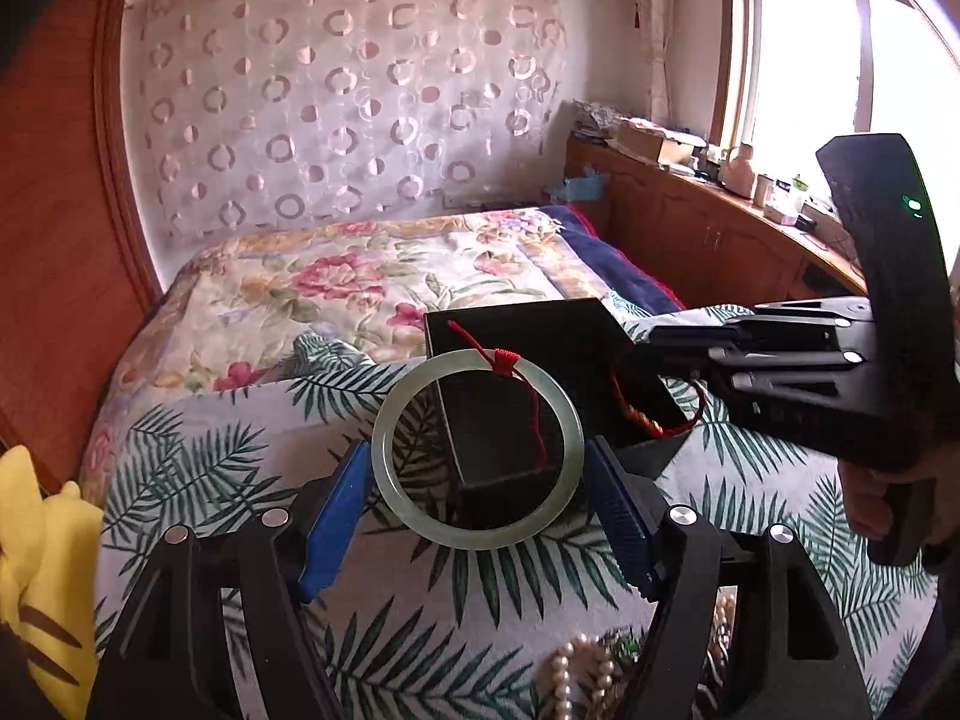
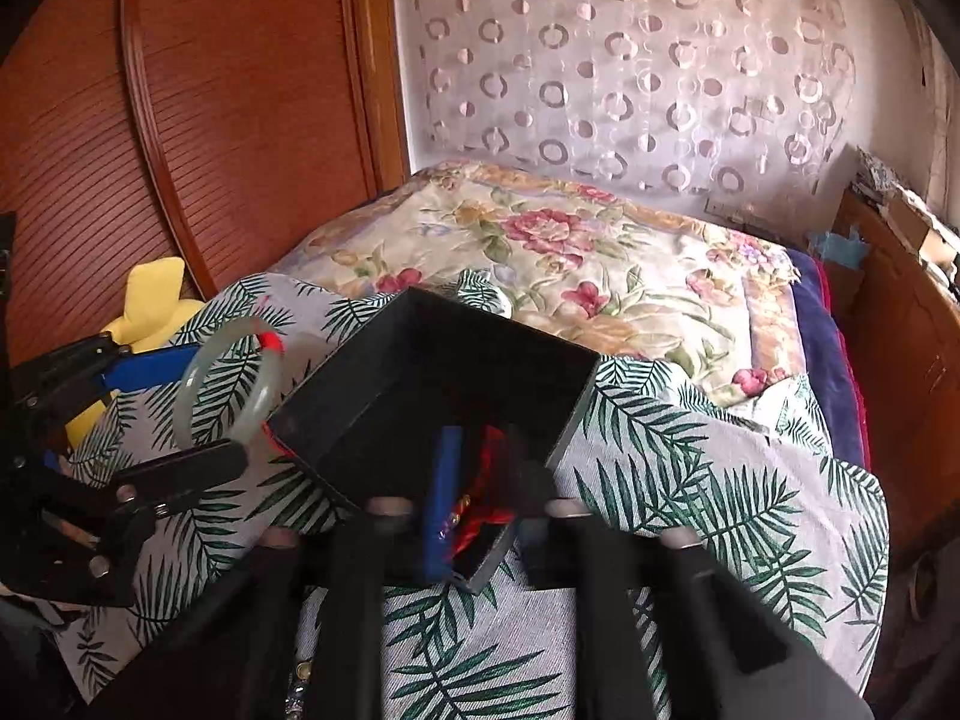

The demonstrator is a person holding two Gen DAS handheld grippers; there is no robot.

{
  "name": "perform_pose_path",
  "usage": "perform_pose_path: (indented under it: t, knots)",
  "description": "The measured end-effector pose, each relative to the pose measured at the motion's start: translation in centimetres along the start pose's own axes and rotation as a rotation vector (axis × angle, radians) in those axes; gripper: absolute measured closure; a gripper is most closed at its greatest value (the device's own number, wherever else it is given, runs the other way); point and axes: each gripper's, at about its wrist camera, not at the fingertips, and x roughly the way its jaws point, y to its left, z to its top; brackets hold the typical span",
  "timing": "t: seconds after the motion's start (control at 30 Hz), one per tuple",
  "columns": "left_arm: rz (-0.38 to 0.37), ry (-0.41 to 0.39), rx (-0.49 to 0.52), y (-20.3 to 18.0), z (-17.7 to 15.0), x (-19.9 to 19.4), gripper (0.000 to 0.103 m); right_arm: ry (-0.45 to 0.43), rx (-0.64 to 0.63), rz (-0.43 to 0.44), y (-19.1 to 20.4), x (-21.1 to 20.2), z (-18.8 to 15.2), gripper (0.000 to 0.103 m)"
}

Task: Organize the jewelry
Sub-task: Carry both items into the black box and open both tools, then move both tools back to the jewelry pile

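My left gripper [image 1: 477,495] is shut on a pale green jade bangle [image 1: 393,489] with a red cord tied at its top, held upright just in front of the black box [image 1: 540,324]. The bangle also shows in the right wrist view [image 2: 195,372], left of the box [image 2: 432,354]. My right gripper [image 2: 480,492] is shut on a red and gold braided cord bracelet [image 2: 480,510], over the near corner of the box. In the left wrist view the bracelet [image 1: 654,420] hangs from the right gripper [image 1: 672,351] over the box.
The box sits on a palm-leaf cloth [image 1: 198,468] on a floral bed [image 1: 360,276]. A pearl strand and other jewelry [image 1: 591,672] lie near the front. A yellow plush toy [image 1: 36,576] is at the left. Wooden cabinets [image 1: 708,234] run along the right.
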Motion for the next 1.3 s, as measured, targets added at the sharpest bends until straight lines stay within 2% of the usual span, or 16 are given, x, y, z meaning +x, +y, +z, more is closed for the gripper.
perform_pose_path:
  t: [0.3,0.53,0.73,0.93,1.07,1.2,1.3]
  knots:
    - [0.001,0.009,0.026,-1.0,1.7,2.0,0.034,-0.04,0.04,-0.006,-1.9,-1.7,-0.4,0.065]
    - [-0.007,0.078,0.037,-1.8,2.1,5.0,0.034,-0.046,0.04,-0.02,-2.4,-2.5,-1.7,0.065]
    - [0.031,0.092,0.07,-2.7,2.2,6.1,0.034,-0.053,0.036,-0.019,-2.6,-3.2,-2.8,0.065]
    - [0.023,0.08,0.067,-2.8,2.3,5.5,0.033,-0.057,0.046,-0.023,-3.0,-3.8,-3.8,0.065]
    - [0.011,0.041,0.061,-2.6,1.5,3.4,0.022,-0.064,0.05,-0.011,-2.9,-4.7,-4.9,0.065]
    - [-0.006,0.014,0.057,-2.2,0.6,1.3,0.021,-0.069,0.051,0.01,-2.0,-5.9,-6.6,0.065]
    - [-0.011,-0.004,0.051,-1.9,-0.9,-0.6,0.015,-0.068,0.038,0.031,-0.8,-6.7,-8.0,0.065]
